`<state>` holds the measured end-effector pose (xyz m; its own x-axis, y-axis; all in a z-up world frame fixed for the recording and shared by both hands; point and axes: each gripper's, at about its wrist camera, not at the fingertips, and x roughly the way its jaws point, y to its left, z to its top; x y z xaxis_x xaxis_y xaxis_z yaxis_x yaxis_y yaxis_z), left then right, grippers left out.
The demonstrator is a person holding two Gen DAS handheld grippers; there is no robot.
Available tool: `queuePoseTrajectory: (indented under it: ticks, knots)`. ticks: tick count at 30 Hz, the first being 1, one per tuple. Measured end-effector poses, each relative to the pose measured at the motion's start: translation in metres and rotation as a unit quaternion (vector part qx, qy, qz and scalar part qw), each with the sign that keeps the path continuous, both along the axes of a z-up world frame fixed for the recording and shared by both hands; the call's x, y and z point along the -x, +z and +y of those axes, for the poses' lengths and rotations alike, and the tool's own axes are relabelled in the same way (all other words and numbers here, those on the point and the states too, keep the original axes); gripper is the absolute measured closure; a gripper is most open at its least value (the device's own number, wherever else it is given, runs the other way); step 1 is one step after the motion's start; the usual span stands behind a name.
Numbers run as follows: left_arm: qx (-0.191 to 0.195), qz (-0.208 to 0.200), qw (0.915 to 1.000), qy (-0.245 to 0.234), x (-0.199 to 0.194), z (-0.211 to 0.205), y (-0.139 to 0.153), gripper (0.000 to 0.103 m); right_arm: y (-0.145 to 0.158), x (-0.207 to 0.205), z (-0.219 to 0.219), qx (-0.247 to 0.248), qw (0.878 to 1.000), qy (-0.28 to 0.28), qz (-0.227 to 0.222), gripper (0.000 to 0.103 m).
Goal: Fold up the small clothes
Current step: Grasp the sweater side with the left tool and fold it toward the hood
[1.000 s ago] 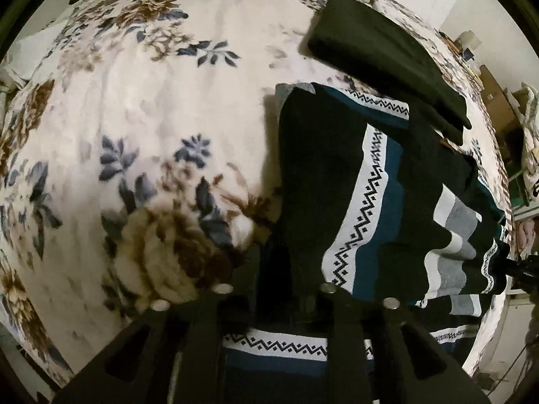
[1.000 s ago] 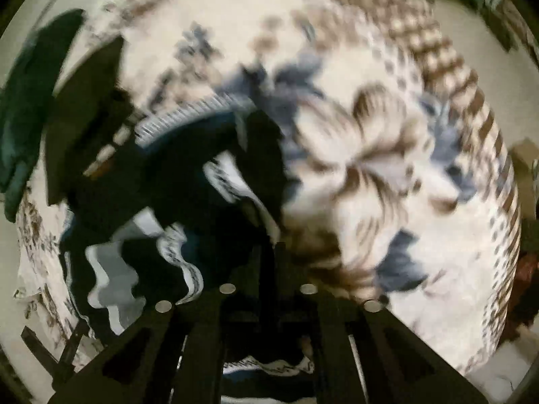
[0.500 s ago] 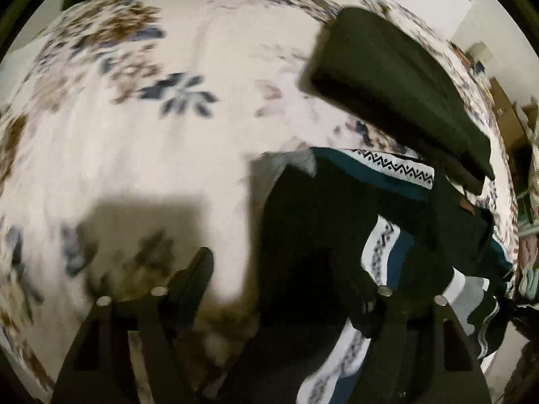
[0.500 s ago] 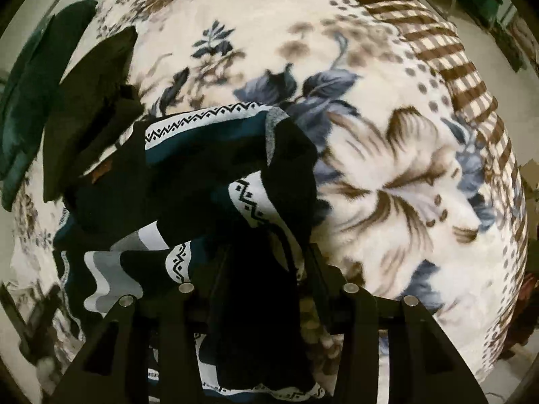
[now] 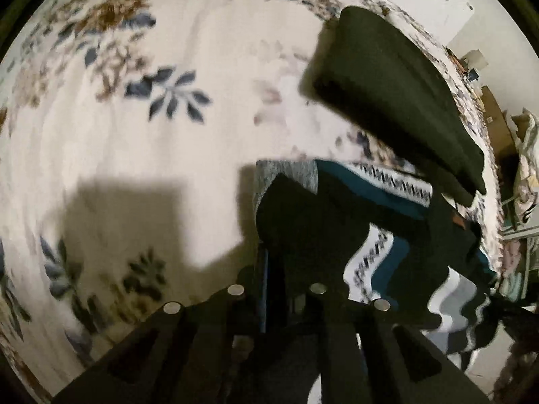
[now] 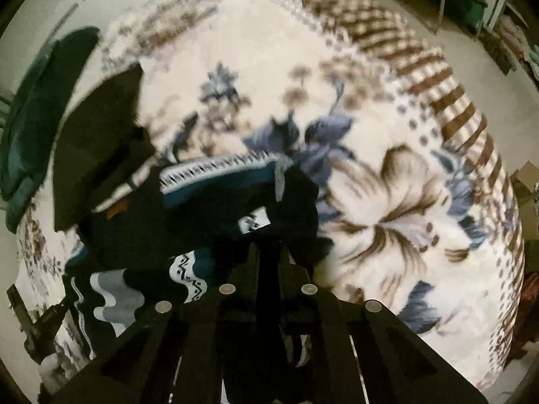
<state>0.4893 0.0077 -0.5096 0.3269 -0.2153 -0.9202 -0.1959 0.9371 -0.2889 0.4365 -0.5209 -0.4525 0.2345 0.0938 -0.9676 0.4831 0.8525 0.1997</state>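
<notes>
A dark patterned garment (image 5: 363, 232) with black, teal, white zigzag and grey bands lies bunched on the floral blanket (image 5: 161, 141). My left gripper (image 5: 274, 269) is shut on a black fold of its near edge, lifted off the blanket. In the right wrist view the same garment (image 6: 209, 208) is crumpled at centre left, and my right gripper (image 6: 269, 256) is shut on its black edge. Both views are motion-blurred.
A folded dark olive garment (image 5: 397, 101) lies just beyond the patterned one, also in the right wrist view (image 6: 97, 141). A dark green cushion (image 6: 30, 114) sits at the bed's far left. The blanket's striped border (image 6: 448, 101) marks the bed edge, with floor and boxes beyond.
Both grippers opened half a second ago and have shut again on the garment's black edge. The garment is more bunched and lifted than a second ago.
</notes>
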Motion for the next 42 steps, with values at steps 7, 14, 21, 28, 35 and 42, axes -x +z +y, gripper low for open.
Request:
queuePoseTrajectory:
  ticks: [7, 14, 21, 28, 35, 42]
  knots:
    - [0.078, 0.022, 0.994, 0.073, 0.083, 0.021, 0.014, 0.079, 0.019, 0.055, -0.009, -0.08, 0.995, -0.055, -0.001, 0.07]
    - [0.197, 0.067, 0.9686, 0.135, 0.119, 0.008, -0.015, 0.075, -0.023, 0.085, 0.014, -0.219, 0.969, -0.117, 0.021, 0.07]
    - [0.223, 0.023, 0.9551, 0.193, 0.104, 0.012, -0.03, 0.097, -0.051, 0.071, 0.02, -0.229, 0.959, -0.168, -0.011, 0.084]
    - [0.192, -0.011, 0.9656, 0.175, 0.116, 0.015, 0.007, 0.097, -0.011, 0.075, 0.025, -0.184, 0.97, -0.157, -0.034, 0.097]
    - [0.149, 0.025, 0.9802, 0.128, 0.114, 0.004, -0.018, 0.093, -0.012, 0.096, 0.02, -0.139, 0.983, -0.114, 0.021, 0.097]
    - [0.075, 0.009, 0.9951, 0.064, 0.118, -0.001, 0.008, 0.082, -0.015, 0.094, 0.016, -0.107, 0.991, -0.062, 0.054, 0.059]
